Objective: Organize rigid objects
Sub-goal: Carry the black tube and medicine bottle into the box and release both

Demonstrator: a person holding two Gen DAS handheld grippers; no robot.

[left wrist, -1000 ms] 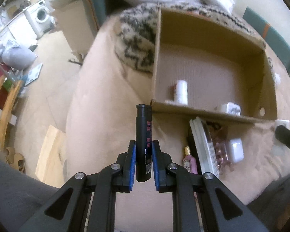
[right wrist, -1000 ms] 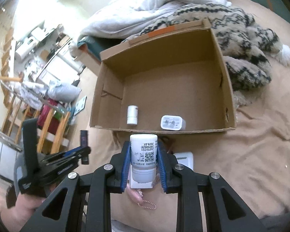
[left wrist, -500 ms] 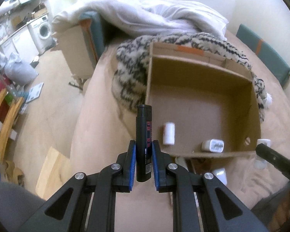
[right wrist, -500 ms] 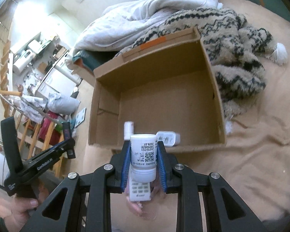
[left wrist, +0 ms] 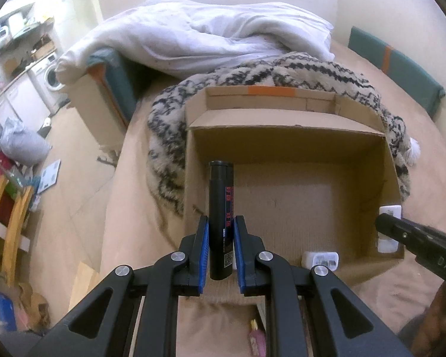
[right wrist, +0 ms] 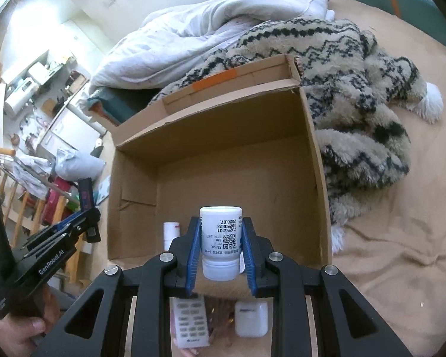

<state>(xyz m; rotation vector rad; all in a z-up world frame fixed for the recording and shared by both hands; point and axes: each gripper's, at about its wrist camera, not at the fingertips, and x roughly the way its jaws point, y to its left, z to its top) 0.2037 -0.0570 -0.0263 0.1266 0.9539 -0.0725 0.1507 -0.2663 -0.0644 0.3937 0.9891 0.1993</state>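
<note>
Looking from left wrist: left gripper [left wrist: 220, 250] clamps black tube [left wrist: 221, 214] upright over cardboard box [left wrist: 288, 148] near-left corner; white charger [left wrist: 321, 260] lies inside by near wall; box sits on bed w/ patterned blanket [left wrist: 169, 136]. Right wrist: right gripper [right wrist: 220, 253] clamps white bottle [right wrist: 221, 241] above box's near wall; only here: small white bottle [right wrist: 171, 233] in box, remote [right wrist: 191, 325] & white case [right wrist: 250, 318] on bed outside.

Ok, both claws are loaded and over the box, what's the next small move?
Probably lower the left claw into the cardboard box and release. It is shut on the black tube, which already hangs over the bare floor near the box's left wall. The right claw, shut on the white bottle, could follow beside it.
</note>
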